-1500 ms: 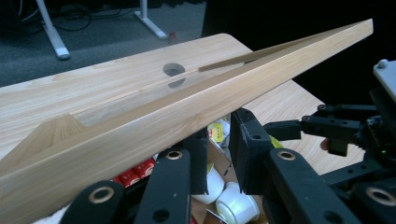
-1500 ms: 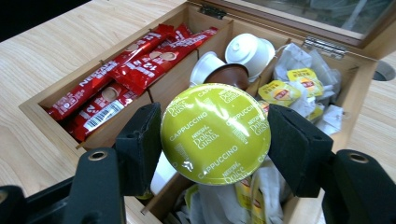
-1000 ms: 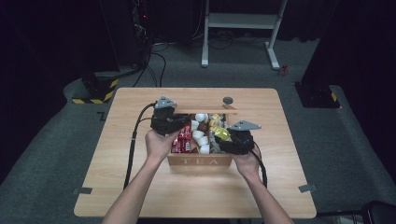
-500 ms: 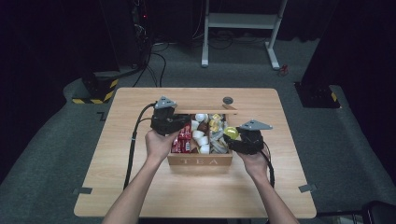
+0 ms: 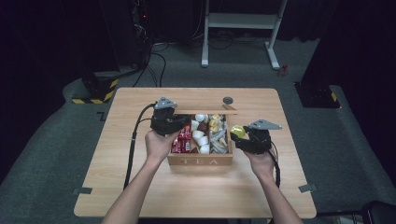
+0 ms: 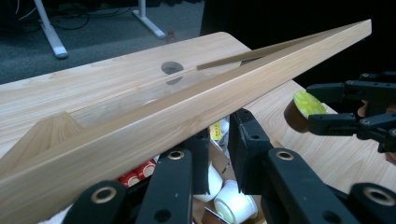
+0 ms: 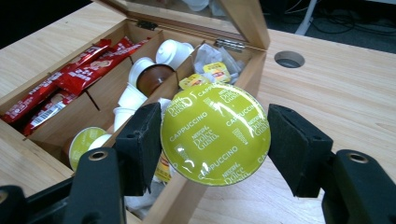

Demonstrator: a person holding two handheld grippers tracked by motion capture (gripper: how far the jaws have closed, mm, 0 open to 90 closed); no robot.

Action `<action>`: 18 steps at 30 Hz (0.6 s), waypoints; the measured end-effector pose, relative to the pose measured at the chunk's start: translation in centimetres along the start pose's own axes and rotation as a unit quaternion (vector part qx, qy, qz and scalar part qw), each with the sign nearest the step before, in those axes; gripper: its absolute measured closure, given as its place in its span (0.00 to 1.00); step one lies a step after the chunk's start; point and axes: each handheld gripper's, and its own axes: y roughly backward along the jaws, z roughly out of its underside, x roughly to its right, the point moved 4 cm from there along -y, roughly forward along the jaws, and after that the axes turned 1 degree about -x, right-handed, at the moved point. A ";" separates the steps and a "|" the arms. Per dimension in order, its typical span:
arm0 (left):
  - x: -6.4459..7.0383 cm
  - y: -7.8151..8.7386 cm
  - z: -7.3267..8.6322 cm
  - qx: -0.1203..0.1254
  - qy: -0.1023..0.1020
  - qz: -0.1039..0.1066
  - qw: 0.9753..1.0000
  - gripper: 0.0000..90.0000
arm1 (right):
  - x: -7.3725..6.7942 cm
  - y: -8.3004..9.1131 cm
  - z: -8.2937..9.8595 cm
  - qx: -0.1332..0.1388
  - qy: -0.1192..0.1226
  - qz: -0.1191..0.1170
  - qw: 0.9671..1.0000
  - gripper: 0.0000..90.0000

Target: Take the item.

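Standing at frame centre in the high view: one light wooden table on grey carpet, dark room beyond, a white desk frame at upper centre. One round hole in the tabletop. One wooden tea box, open, centre. Left gripper, centre-left, forearm rising from the bottom edge; jaws set a little apart beside the raised lid, grip on it not clear. Right gripper, centre-right, jaws clamped on one green-topped coffee pod, held over the box's right edge. Inside: several red packets, several white cups.
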 end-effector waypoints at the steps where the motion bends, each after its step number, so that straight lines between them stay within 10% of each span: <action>1: 0.0 0.0 0.0 0.000 0.001 0.000 1.000 0.87 | 0.1 0.1 0.0 -0.001 -0.001 0.002 1.000 0.42; 18: 0.1 0.0 0.1 0.000 0.001 0.001 1.000 0.87 | 3.1 1.5 1.5 -0.003 -0.025 0.031 0.999 0.42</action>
